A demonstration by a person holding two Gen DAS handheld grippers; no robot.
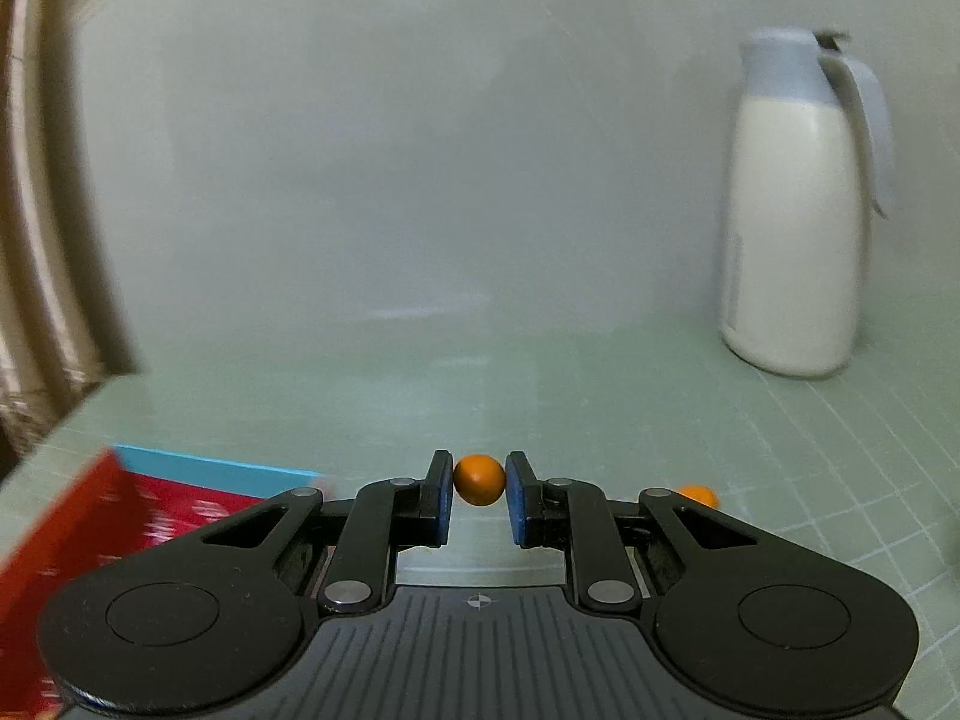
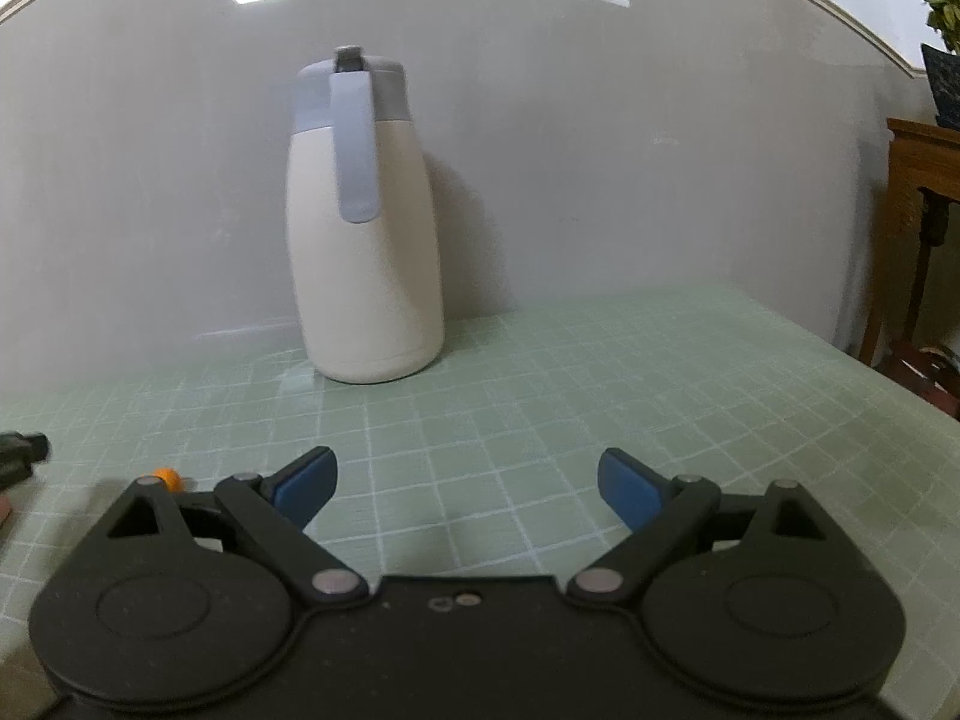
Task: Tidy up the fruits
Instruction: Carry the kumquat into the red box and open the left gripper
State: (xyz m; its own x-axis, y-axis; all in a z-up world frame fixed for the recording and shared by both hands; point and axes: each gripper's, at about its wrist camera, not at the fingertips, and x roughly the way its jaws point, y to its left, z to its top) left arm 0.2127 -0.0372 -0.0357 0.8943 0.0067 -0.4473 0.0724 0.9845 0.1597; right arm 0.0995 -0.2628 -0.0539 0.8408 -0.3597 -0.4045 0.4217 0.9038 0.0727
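Note:
My left gripper (image 1: pixel 479 483) is shut on a small orange fruit (image 1: pixel 478 479), held between its blue pads above the green mat. A second small orange fruit (image 1: pixel 696 495) lies on the mat to the right, partly hidden behind the right finger linkage; it also shows in the right wrist view (image 2: pixel 166 477) at the left. A red tray (image 1: pixel 90 534) with a blue edge sits at the lower left of the left wrist view, blurred. My right gripper (image 2: pixel 467 483) is open and empty over the mat.
A white jug with a grey lid and handle (image 2: pixel 366 216) stands at the back by the wall; it also shows in the left wrist view (image 1: pixel 798 210). The green grid mat (image 2: pixel 600 390) covers the table. A wooden stand (image 2: pixel 924 228) is beyond the right table edge.

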